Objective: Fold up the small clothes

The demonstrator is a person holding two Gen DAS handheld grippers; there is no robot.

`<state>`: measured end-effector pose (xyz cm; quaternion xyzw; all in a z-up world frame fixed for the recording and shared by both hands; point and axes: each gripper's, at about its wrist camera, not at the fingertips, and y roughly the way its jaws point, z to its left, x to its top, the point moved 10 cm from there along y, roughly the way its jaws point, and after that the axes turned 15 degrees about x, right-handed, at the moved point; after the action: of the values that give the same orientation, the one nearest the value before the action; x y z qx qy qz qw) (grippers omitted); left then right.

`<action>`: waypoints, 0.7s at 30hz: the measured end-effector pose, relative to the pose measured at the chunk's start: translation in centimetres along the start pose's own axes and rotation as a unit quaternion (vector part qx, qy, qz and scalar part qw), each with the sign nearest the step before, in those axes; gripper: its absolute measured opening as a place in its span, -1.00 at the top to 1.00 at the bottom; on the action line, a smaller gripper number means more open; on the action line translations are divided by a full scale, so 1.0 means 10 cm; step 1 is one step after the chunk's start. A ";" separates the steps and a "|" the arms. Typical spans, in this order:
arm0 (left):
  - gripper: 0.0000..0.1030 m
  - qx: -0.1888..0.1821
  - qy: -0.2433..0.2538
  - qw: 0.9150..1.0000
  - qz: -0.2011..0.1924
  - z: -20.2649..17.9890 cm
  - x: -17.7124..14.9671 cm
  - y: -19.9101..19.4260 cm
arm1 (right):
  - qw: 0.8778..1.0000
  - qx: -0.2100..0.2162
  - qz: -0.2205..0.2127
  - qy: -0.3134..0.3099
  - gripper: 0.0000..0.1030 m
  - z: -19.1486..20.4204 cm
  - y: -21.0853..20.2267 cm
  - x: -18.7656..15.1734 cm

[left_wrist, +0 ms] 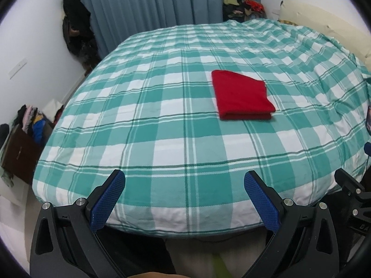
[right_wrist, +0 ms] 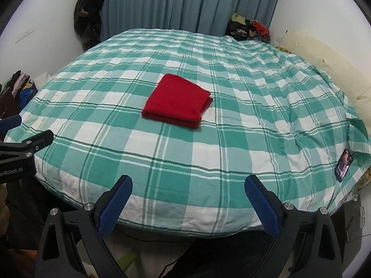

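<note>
Left gripper (left_wrist: 184,180): jaws spread, empty, bottom of frame.
Right gripper (right_wrist: 187,184): jaws spread, empty.
Red garment (right_wrist: 177,102): folded flat, mid-frame on checked bedspread (right_wrist: 231,139).
Phone (right_wrist: 343,168): right edge.

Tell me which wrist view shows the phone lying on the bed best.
The right wrist view. The phone lies whole near the right edge of the checked bedspread, its lit screen visible. In the left wrist view only a sliver of the phone shows, cut off at the right border of the frame.
</note>
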<state>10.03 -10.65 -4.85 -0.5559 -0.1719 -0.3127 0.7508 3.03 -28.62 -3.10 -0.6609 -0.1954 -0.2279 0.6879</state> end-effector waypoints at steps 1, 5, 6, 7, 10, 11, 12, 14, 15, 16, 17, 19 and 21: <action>-0.99 0.000 0.001 1.000 0.000 -0.01 0.00 0.00 | 1.000 -0.001 0.001 0.001 -0.88 -0.01 0.00 -0.01; -0.99 0.002 0.007 1.000 -0.001 -0.04 0.00 -0.02 | 1.000 -0.007 0.002 0.003 -0.88 -0.04 -0.01 -0.03; -0.99 0.002 0.008 1.000 -0.001 -0.04 0.00 -0.02 | 1.000 -0.008 0.002 0.003 -0.88 -0.04 -0.02 -0.04; -0.99 0.002 0.008 1.000 0.000 -0.05 0.00 -0.02 | 1.000 -0.009 0.004 0.004 -0.88 -0.05 -0.02 -0.04; -0.99 0.003 0.013 1.000 0.001 -0.06 0.00 -0.02 | 1.000 -0.010 0.006 0.005 -0.88 -0.07 -0.01 -0.05; -0.99 0.006 0.015 1.000 0.001 -0.06 0.00 -0.01 | 1.000 -0.011 0.007 0.005 -0.88 -0.07 -0.01 -0.06; -0.99 0.007 0.017 1.000 0.001 -0.06 -0.01 -0.01 | 1.000 -0.010 0.008 0.006 -0.88 -0.07 -0.01 -0.06; -0.99 0.009 0.018 1.000 0.002 -0.07 -0.01 -0.01 | 1.000 -0.007 0.008 0.010 -0.88 -0.07 0.00 -0.07; -0.99 0.009 0.018 1.000 0.003 -0.07 -0.01 -0.01 | 1.000 -0.006 0.008 0.010 -0.88 -0.08 0.00 -0.07; -0.99 0.009 0.019 1.000 0.002 -0.07 -0.01 -0.01 | 1.000 -0.006 0.008 0.010 -0.88 -0.08 -0.01 -0.07; -0.99 0.009 0.019 1.000 0.002 -0.07 -0.01 -0.01 | 1.000 -0.007 0.008 0.010 -0.88 -0.08 -0.01 -0.07; -0.99 0.010 0.019 1.000 0.003 -0.07 -0.02 -0.01 | 1.000 -0.006 0.007 0.011 -0.88 -0.08 -0.01 -0.06; -0.99 0.009 0.020 1.000 0.004 -0.07 -0.03 0.00 | 1.000 -0.006 0.007 0.011 -0.88 -0.08 -0.01 -0.07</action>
<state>9.74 -11.21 -5.24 -0.5434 -0.1577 -0.3187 0.7604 2.38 -29.42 -3.40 -0.6643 -0.1818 -0.2310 0.6873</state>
